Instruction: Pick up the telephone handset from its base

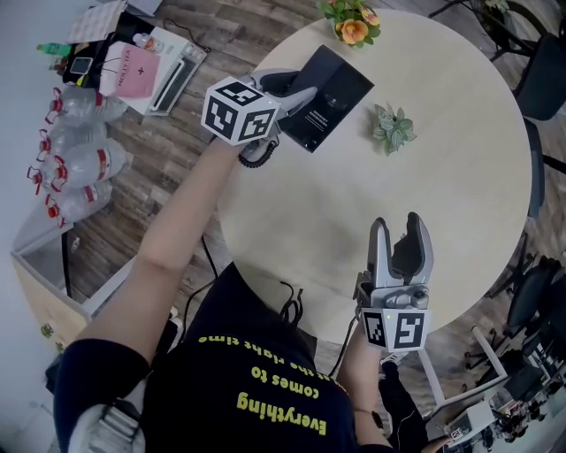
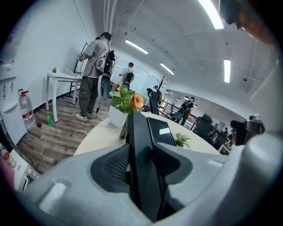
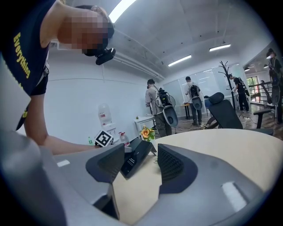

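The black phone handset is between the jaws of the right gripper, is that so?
Not the right: it is the left gripper that has the black phone handset between its jaws, as the left gripper view shows. The right gripper has nothing in its jaws.

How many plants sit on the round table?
2. An orange-flowered plant at the far edge of the table, and a small green plant just right of the black telephone. None looks hidden.
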